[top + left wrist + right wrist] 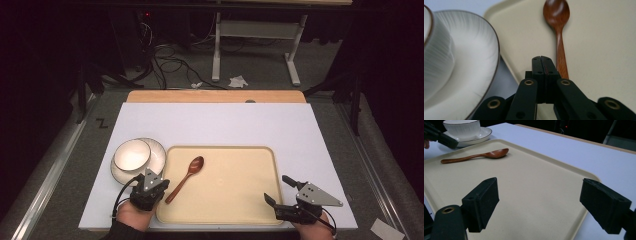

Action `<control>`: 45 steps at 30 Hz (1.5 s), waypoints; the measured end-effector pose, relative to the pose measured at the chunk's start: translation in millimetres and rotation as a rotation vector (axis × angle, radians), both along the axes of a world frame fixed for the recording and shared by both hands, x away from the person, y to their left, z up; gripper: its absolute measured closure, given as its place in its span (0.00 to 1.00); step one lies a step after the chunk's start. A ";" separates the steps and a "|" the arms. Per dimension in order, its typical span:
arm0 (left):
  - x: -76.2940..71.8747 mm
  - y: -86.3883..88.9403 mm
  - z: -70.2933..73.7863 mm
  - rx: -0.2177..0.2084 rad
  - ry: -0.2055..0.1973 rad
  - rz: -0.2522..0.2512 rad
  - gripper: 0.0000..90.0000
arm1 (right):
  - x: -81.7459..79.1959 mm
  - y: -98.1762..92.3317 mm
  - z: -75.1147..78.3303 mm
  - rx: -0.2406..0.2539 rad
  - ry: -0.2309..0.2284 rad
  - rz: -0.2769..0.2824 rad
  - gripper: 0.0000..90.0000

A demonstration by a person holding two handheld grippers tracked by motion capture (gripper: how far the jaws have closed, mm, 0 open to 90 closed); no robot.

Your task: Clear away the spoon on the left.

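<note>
A brown wooden spoon (186, 177) lies slantwise on the left part of a beige tray (235, 185), bowl end away from me. A white bowl (132, 154) sits on a white plate (159, 155) just left of the tray. My left gripper (160, 186) is shut on nothing, its tips (541, 60) over the tray's left edge, just beside the spoon handle (561, 50). My right gripper (278, 189) stands open at the tray's near right corner, with bare tray (536, 177) between its jaws. From there the spoon (474, 156) and bowl (461, 128) lie far off.
The tray rests on a white mat (220, 125) covering the table, with a wooden strip (215, 96) along the far edge. Beyond it the dark floor holds cables (170, 62) and a white table frame (255, 45).
</note>
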State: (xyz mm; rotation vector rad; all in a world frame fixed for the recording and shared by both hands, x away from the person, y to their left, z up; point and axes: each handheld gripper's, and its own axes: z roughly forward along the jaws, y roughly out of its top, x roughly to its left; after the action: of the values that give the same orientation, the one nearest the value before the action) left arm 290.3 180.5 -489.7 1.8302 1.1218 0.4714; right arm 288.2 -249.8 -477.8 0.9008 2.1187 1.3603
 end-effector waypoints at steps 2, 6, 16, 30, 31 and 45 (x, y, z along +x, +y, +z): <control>0.1 4.2 2.9 0.004 -0.019 0.010 1.00 | -0.3 0.3 0.1 -0.001 -0.001 0.001 0.19; 2.9 12.4 1.4 0.066 -0.021 0.029 1.00 | -0.6 0.5 0.2 0.001 0.002 -0.001 0.19; 8.3 4.5 -11.5 0.291 0.123 -0.017 1.00 | -1.1 -0.6 0.6 -0.001 -0.004 0.004 0.19; 0.1 -13.6 -18.2 0.344 0.169 -0.133 1.00 | -1.1 -0.1 0.7 -0.002 -0.006 0.004 0.19; -0.7 -15.5 -18.0 0.345 0.168 -0.144 1.00 | -1.1 -0.2 0.7 -0.002 -0.005 0.003 0.19; -9.6 -45.9 -17.8 0.336 0.155 -0.266 1.00 | -0.8 0.9 0.4 -0.006 -0.005 0.007 0.19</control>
State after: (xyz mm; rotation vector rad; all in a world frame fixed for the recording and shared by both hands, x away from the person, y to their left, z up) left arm 280.7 134.6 -507.5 2.3057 0.9202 0.3831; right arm 287.4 -248.9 -477.5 0.8869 2.1231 1.3578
